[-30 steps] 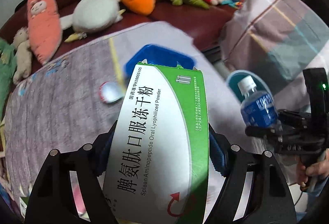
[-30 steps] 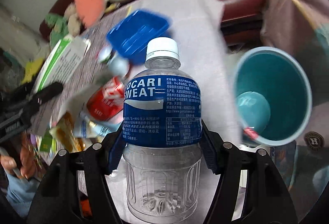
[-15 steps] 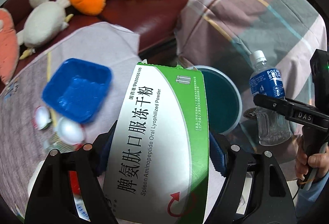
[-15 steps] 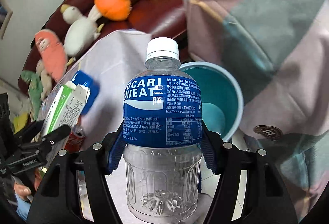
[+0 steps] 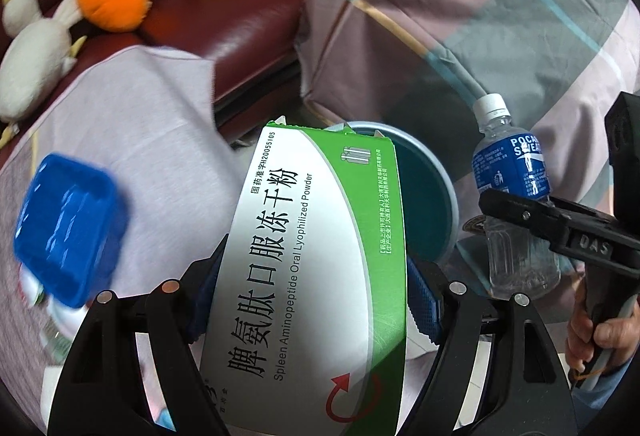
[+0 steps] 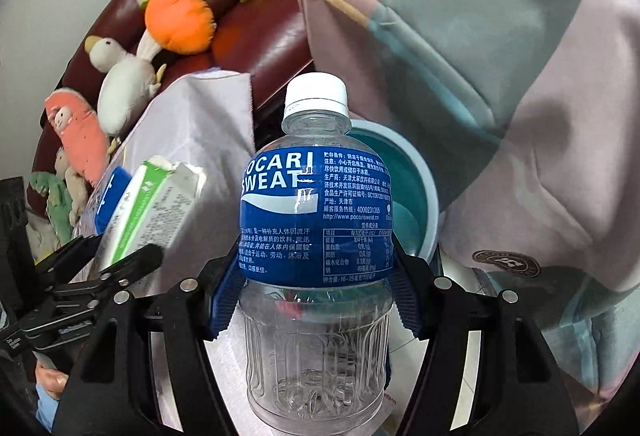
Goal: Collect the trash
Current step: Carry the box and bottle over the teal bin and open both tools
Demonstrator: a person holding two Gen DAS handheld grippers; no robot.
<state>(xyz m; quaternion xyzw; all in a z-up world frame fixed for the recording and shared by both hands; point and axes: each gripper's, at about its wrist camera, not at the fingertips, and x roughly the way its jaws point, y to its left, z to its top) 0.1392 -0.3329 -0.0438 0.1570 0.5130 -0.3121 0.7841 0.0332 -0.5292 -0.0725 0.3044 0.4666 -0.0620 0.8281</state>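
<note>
My left gripper [image 5: 310, 288] is shut on a green and white medicine box [image 5: 316, 260], which stands up between the blue pads. Behind its top edge sits a teal bin [image 5: 428, 196] on the floor. My right gripper [image 6: 316, 296] is shut on an empty clear bottle [image 6: 316, 220] with a blue label and white cap. The teal bin [image 6: 404, 196] shows just behind and right of the bottle. In the left wrist view the bottle [image 5: 512, 172] and right gripper [image 5: 532, 212] hang to the right of the bin. The medicine box [image 6: 156, 204] appears at left in the right wrist view.
A blue plastic tray [image 5: 68, 224] lies on the grey-clothed table [image 5: 152, 108] at left, with small litter below it. A dark red sofa [image 5: 240, 16] carries several plush toys. A checked blanket [image 5: 480, 16] drapes at right. A hand [image 5: 600, 332] grips the right tool.
Both grippers have swung away from the table toward the teal bin with their loads. The bin now sits right behind the box and the bottle; the tray has slid to the left.
</note>
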